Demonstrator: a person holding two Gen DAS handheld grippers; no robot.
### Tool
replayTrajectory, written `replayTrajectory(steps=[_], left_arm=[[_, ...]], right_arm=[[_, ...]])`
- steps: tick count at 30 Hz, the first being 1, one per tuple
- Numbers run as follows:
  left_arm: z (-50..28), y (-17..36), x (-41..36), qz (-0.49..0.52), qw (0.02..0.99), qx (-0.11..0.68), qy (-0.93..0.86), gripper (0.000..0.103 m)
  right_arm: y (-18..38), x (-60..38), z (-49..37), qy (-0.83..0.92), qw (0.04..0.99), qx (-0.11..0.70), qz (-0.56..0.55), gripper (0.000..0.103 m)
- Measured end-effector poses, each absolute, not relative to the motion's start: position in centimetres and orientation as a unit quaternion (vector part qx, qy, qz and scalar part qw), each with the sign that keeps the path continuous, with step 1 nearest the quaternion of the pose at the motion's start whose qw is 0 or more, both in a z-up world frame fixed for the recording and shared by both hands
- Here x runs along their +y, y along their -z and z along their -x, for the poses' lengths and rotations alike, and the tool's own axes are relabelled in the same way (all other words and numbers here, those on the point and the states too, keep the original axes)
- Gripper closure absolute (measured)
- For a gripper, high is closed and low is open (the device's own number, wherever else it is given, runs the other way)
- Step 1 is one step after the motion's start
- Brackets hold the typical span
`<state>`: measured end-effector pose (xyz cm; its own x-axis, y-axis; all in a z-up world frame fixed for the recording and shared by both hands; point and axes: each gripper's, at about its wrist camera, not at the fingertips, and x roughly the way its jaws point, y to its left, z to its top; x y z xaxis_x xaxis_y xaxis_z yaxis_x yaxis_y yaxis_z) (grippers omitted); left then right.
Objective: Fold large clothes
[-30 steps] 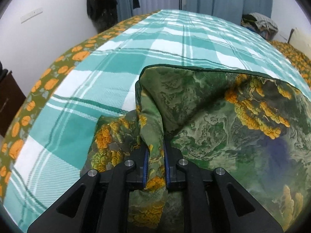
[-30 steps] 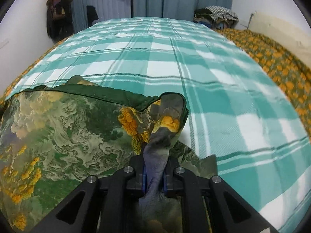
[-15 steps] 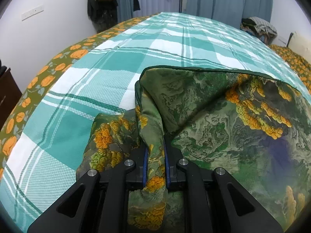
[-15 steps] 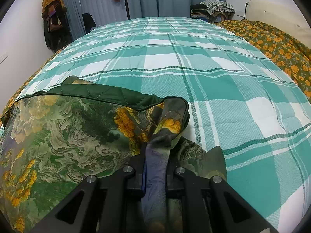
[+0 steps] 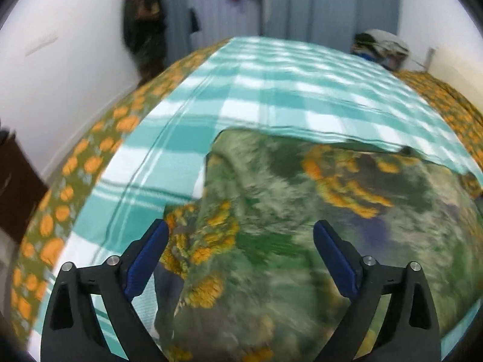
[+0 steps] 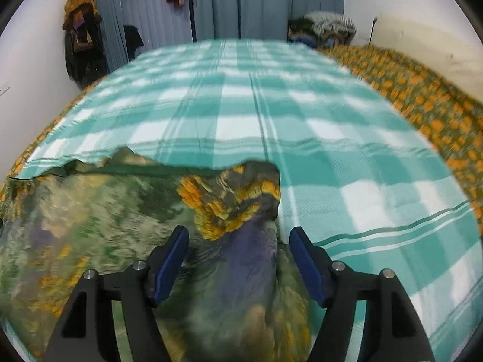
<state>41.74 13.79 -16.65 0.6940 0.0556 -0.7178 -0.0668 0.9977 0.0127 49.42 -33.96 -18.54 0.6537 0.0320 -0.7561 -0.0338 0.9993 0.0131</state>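
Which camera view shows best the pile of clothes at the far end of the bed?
The right wrist view shows it best: the pile of clothes there is larger and only slightly blurred, beyond the checked blanket. The left wrist view shows the same pile smaller and more smeared by motion.

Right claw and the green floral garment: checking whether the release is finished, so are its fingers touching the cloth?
Apart. The right wrist view shows the right claw open, with visible gaps between each blue pad and the green floral garment's bunched corner.
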Motion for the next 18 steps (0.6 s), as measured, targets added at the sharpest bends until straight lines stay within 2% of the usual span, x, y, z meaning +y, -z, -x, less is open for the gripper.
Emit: replayTrajectory(steps=[6, 14, 18], left_arm=[[-42.1, 14.4, 11.1, -0.011, 0.916, 0.4, 0.019, 0.005], [-44.2, 20.0, 14.0, 0.033, 0.886, 0.46, -0.055, 0.006], [-42.8, 18.6, 13.7, 0.046, 0.89, 0.452, -0.036, 0.006]], right_arm=[[16.1, -31.1, -45.1, -0.097, 0.913, 0.396, -0.002, 0.032], [21.8, -31.6, -45.3, -0.094, 0.878, 0.468, -0.022, 0.032], [21.6, -31.8, -45.0, -0.1, 0.88, 0.464, -0.011, 0.032]])
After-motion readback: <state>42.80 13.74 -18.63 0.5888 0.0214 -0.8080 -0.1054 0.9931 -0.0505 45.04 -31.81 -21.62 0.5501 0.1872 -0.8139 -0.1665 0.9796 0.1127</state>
